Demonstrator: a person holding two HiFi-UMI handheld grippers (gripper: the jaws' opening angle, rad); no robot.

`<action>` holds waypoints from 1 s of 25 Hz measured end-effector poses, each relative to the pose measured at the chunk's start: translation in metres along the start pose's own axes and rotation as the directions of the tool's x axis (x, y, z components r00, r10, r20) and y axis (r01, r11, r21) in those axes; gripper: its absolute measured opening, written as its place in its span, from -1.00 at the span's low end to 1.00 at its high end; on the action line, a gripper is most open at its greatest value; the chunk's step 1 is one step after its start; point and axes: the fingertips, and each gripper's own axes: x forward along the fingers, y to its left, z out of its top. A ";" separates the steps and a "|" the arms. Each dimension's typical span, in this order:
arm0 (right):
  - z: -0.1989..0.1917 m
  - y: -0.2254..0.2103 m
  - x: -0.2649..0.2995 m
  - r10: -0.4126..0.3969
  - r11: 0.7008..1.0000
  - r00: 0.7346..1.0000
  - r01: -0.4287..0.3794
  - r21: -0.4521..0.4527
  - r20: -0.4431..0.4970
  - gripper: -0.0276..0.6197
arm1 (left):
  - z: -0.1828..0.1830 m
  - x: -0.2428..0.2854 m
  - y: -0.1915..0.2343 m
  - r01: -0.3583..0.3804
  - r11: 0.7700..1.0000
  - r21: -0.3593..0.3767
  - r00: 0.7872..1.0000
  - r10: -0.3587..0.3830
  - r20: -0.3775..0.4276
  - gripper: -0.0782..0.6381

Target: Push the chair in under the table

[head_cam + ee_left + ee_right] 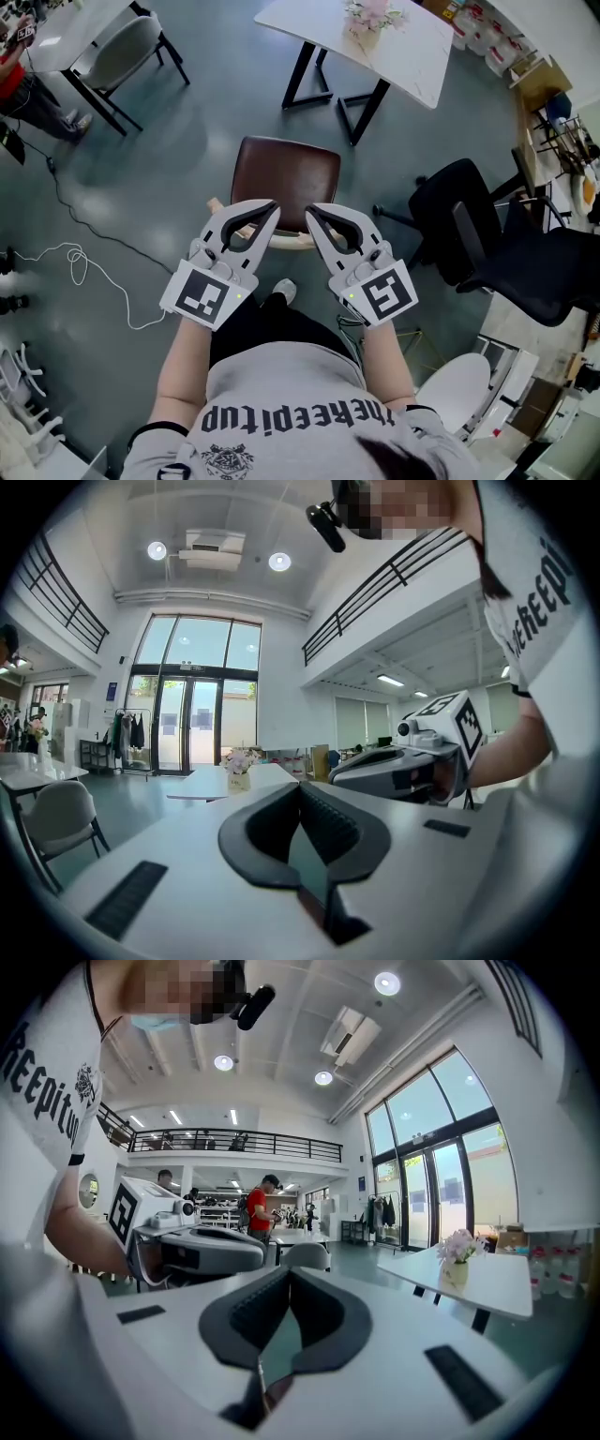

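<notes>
So closest in you've got the person's grey T-shirt (281, 394), with black print across the chest. It's upside down from the head view, but I can make out "eepitup". Just past that, both claws are held side by side and pointing forward. The left gripper (271, 210) is clenched tight with nothing in it, and the right gripper (313, 213) is the same, pinched closed on nothing. Their tips sit right over the pale wooden back rail of the chair (286, 178), though I honestly can't tell if they're touching it. The chair has a brown seat and stands out on the grey floor, well apart from the white table (417, 56) beyond it. A vase of pink flowers (367, 21) sits on that table. A black office chair (487, 248) is off to the right.
</notes>
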 end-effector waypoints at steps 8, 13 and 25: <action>-0.022 -0.003 0.001 0.016 1.000 0.999 -0.015 0.016 -0.041 -0.88 | -0.023 0.002 0.008 -0.036 0.999 0.007 0.998 0.036 -0.056 -0.74; -0.043 0.002 0.007 0.044 0.999 0.995 -0.044 0.003 -0.091 -0.88 | -0.045 0.004 0.011 -0.011 0.999 0.044 0.993 0.016 -0.115 -0.73; -0.101 0.010 0.016 0.098 0.995 0.970 -0.101 -0.003 -0.224 -0.87 | -0.107 0.014 0.001 0.096 0.988 0.125 0.963 -0.060 -0.263 -0.73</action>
